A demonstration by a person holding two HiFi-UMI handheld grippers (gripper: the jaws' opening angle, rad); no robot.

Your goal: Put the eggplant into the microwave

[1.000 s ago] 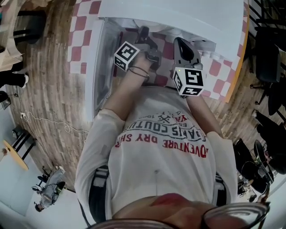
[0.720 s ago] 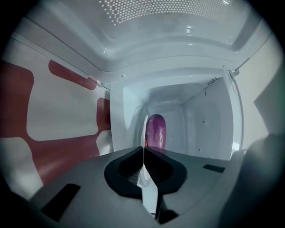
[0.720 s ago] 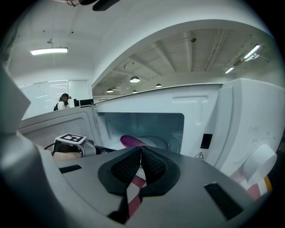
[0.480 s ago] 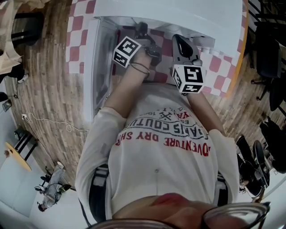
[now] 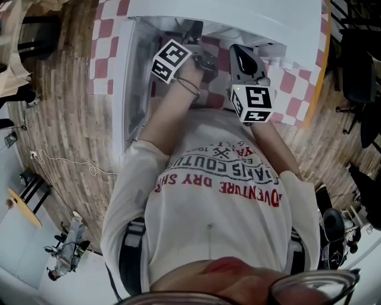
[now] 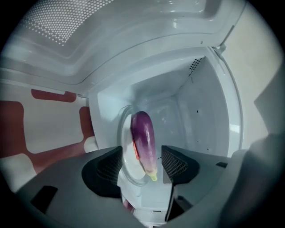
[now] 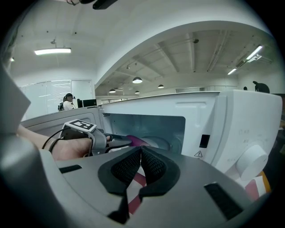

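Observation:
The purple eggplant (image 6: 143, 138) lies lengthwise on the glass turntable (image 6: 121, 133) inside the white microwave (image 7: 240, 129). My left gripper (image 6: 141, 164) reaches into the cavity and its jaws are opening. The eggplant sits between the pads, with a gap at the left pad (image 6: 109, 167). From the right gripper view the left gripper (image 7: 95, 140) shows at the oven's mouth with the eggplant (image 7: 138, 141) just past it. My right gripper (image 7: 140, 162) hangs outside in front of the oven, shut with nothing in it. In the head view both the left gripper (image 5: 193, 41) and the right gripper (image 5: 236, 52) point at the microwave (image 5: 238, 18).
The microwave door (image 5: 128, 77) stands swung open at the left. The oven rests on a red-and-white checked cloth (image 5: 297, 95). Its control knob (image 7: 249, 162) is on the right front panel. A person (image 7: 68, 101) sits far off in the room.
The left wrist has rolled a little at the microwave's mouth, so its marker cube sits slightly higher in the head view. The right gripper has kept still.

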